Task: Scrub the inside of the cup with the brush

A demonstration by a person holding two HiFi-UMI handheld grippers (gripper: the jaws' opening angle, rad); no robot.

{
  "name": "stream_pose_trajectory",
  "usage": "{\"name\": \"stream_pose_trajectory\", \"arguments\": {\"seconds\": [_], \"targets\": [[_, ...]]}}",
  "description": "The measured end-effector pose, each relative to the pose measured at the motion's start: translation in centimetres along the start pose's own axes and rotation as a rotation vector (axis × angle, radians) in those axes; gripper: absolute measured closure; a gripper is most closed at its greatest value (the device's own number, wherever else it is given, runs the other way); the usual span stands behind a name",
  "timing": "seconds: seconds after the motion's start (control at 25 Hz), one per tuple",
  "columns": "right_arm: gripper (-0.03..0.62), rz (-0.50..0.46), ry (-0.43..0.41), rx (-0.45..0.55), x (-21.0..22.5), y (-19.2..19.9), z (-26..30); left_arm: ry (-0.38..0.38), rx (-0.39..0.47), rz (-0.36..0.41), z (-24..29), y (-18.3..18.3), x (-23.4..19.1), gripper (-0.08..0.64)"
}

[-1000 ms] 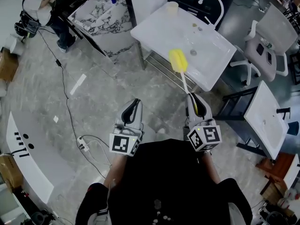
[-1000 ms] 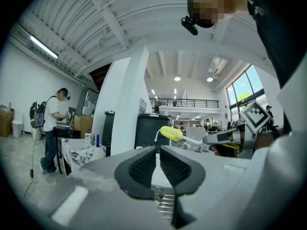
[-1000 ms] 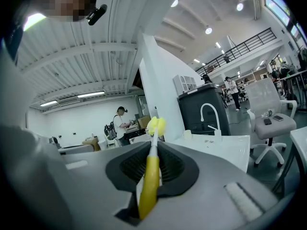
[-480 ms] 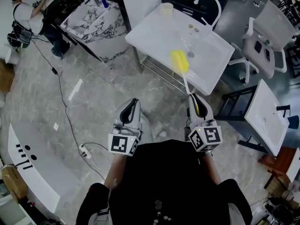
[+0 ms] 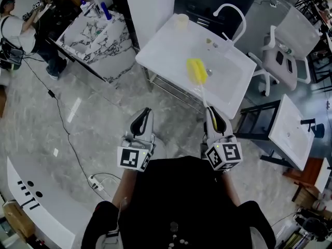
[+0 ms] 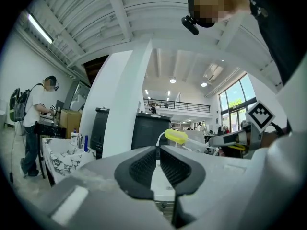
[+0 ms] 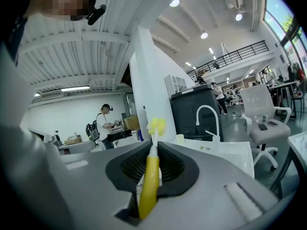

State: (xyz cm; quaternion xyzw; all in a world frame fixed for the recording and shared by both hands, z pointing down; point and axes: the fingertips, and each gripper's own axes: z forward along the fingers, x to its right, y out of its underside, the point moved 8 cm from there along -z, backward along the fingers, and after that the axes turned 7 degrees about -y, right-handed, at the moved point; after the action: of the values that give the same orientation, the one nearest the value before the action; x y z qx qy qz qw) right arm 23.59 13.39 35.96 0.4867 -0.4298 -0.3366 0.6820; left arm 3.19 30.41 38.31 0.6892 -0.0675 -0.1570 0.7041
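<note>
head view: my left gripper and right gripper hang over the floor, short of the white tabletop. the cup stands at its far edge. left gripper view: my jaws sit together, empty. right gripper view: my jaws clamp the yellow handle of the brush, head forward.

I have open floor between me and the white tabletop. The brush sticks out ahead of my right gripper. The faucet arches over the tabletop's far edge, near the cup. A pillar and marble counter close the left side, and a chair crowds the right.
</note>
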Motion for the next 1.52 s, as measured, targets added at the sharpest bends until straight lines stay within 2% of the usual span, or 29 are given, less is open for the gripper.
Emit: {"name": "stream_pose_trajectory", "arguments": {"seconds": [0.4,0.72,0.92,1.16,1.52], "targets": [[0.551,0.015,0.092,0.041,-3.9,-0.2,7.2,0.114,0.018,0.016,5.0,-1.9,-8.4,0.534],[0.551,0.003,0.093,0.046,-6.0,-0.3,10.4,0.114,0.025,-0.009,6.0,-2.2,-12.1,0.534],[0.551,0.016,0.096,0.039,-5.5,-0.4,12.1,0.122,0.017,-0.006,6.8,-2.0,-12.6,0.534],[0.551,0.019,0.076,0.030,-4.8,-0.4,15.7,0.088,-0.002,-0.016,8.1,-1.4,-14.7,0.534],[0.551,0.054,0.077,-0.005,-0.5,-1.2,23.0,0.096,-0.046,-0.019,15.9,-1.0,-17.2,0.534]]}}
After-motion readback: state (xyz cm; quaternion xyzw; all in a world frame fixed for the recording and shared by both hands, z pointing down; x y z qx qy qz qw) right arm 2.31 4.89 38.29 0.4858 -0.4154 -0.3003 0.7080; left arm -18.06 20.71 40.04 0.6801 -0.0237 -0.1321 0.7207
